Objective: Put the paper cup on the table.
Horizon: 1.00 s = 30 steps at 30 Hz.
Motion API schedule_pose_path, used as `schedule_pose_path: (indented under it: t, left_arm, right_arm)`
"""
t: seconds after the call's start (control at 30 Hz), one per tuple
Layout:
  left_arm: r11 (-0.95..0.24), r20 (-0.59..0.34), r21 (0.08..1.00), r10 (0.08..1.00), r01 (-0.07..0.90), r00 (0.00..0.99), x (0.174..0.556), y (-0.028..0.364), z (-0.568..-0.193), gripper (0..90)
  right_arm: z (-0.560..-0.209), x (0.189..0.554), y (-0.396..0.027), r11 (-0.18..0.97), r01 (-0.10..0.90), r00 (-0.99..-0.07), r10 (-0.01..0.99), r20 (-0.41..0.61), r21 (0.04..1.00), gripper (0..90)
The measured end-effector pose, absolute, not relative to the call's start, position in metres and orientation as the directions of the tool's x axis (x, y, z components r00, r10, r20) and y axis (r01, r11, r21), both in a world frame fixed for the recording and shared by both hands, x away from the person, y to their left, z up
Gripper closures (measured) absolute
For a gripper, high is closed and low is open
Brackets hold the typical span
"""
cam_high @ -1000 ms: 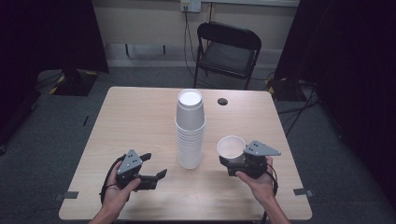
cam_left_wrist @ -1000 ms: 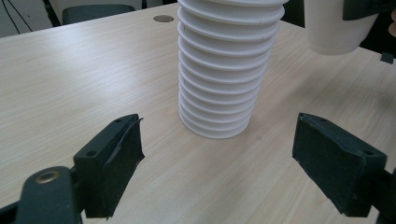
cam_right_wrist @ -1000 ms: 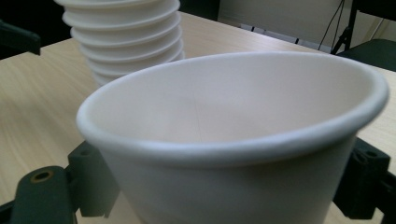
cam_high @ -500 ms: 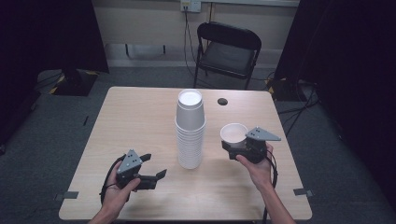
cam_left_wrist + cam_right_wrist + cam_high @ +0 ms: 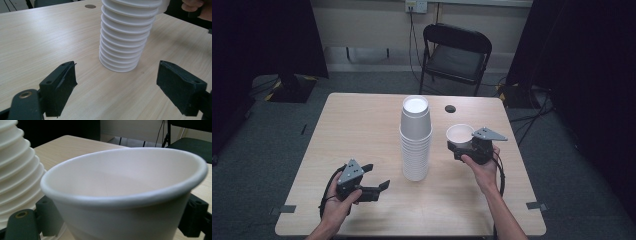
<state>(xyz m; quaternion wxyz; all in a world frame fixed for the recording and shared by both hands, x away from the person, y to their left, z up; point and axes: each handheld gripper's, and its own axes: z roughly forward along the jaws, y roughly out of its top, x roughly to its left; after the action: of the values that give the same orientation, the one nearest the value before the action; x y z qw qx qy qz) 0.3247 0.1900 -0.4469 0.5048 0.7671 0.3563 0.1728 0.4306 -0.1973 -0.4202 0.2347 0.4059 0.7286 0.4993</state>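
A tall stack of white paper cups point(image 5: 415, 137) stands upside down in the middle of the wooden table point(image 5: 362, 125); its lower rims point(image 5: 122, 42) face the left gripper view. My right gripper point(image 5: 460, 148) is shut on a single white cup point(image 5: 460, 134), mouth up, held just above the table to the right of the stack. That cup point(image 5: 125, 192) sits between the black jaws, with the stack point(image 5: 17, 170) at its left. At the front left my left gripper point(image 5: 379, 177) rests open, its pads point(image 5: 61, 86) wide apart and pointing at the stack's base.
A small dark round hole point(image 5: 450, 108) marks the tabletop behind the stack. A black folding chair point(image 5: 454, 55) stands beyond the far edge. Dark curtains hang at both sides, and cables run along the floor at the right.
My right gripper has carried the single cup away from me and slightly up, toward the far right of the stack. The left gripper has stayed where it was.
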Motion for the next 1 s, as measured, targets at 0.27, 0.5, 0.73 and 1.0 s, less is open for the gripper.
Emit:
schedule_pose_path:
  t: [0.27,0.5,0.73,1.0]
  left_arm:
    - [-0.234,-0.099,0.895,0.726,0.379,0.681,0.329,0.187,-0.448,15.7]
    - [-0.236,-0.102,0.892,0.727,0.386,0.679,0.329,0.187,-0.449,15.7]
    - [-0.236,-0.100,0.891,0.729,0.387,0.677,0.328,0.189,-0.450,15.7]
    - [-0.236,-0.097,0.891,0.735,0.388,0.671,0.326,0.192,-0.451,15.8]
  right_arm:
    - [-0.440,0.454,-0.191,0.144,0.400,-0.531,0.841,0.100,0.905,13.4]
    - [-0.454,0.465,-0.184,0.146,0.423,-0.518,0.849,0.106,0.894,13.3]
    - [-0.462,0.471,-0.178,0.136,0.432,-0.507,0.854,0.115,0.892,13.3]
    - [-0.474,0.477,-0.166,0.142,0.444,-0.507,0.854,0.117,0.885,13.3]
